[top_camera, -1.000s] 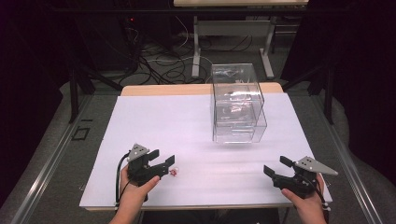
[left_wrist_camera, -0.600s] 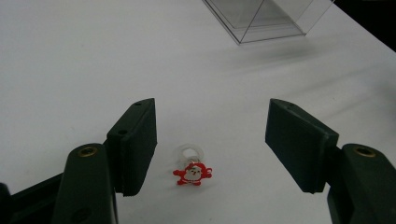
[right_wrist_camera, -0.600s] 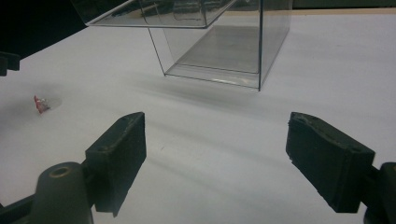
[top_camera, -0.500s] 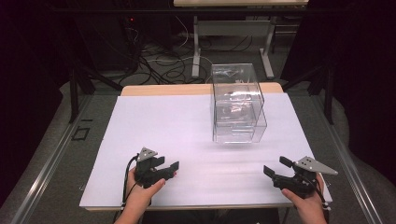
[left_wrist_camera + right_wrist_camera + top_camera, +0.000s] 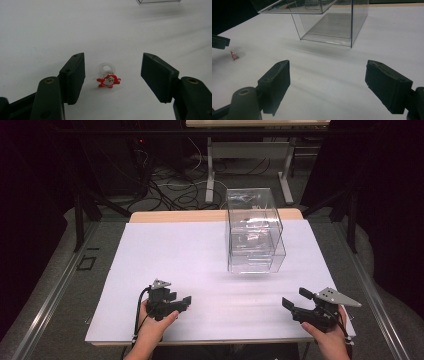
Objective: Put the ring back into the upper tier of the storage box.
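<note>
A small clear ring with a red Santa figure lies flat on the white table. My left gripper is low over it, and its jaws stand on either side of the ring without touching it. They have just been closing and are still open. In the high view the left gripper is at the near left. The right gripper rests at the near right, open with nothing between its fingers. The right gripper view catches the ring far to the left, beside a jaw tip of the left gripper.
A tall clear plastic box with an open front stands at the back right of the table, and its floor and walls show in the right gripper view. Cables and table legs lie on the dark floor beyond the far edge.
My left gripper has slid a little to the right and sunk, so its jaws now straddle the ring that lay just ahead of them. The right gripper has not moved.
</note>
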A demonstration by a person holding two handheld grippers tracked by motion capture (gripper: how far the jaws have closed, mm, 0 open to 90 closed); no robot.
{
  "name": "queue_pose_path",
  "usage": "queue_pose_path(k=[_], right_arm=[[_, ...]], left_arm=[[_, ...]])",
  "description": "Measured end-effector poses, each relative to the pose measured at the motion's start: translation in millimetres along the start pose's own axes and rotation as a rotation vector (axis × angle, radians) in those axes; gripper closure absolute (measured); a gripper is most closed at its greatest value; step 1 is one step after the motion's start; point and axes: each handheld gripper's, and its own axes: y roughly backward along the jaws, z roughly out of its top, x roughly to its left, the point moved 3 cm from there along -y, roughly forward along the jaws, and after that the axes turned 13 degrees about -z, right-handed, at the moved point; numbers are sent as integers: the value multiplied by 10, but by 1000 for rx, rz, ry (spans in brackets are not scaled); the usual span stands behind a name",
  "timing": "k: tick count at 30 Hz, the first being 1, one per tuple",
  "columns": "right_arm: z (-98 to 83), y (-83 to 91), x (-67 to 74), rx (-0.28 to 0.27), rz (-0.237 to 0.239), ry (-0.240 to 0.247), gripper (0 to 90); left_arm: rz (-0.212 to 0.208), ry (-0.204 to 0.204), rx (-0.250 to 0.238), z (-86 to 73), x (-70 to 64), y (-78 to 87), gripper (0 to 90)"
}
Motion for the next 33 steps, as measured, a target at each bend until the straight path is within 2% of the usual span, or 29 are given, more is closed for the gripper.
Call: queue_pose_path(k=[11, 21, 25, 28, 33], right_arm=[[-3, -5, 0, 3, 3, -5, 198], [-8, -21, 16, 4, 11, 0, 198], [-7, -19, 6, 2, 9, 1, 198], [-7, -20, 5, 1, 7, 0, 198], [-7, -18, 8, 3, 10, -1, 198]], left_arm=[[-26, 74, 48, -10, 48, -57, 415], [-20, 83, 83, -27, 86, -95, 449], [-18, 102, 97, -42, 102, -120, 483], [-28, 102, 111, -49, 110, -129, 496], [-24, 90, 126, -58, 95, -155, 511]])
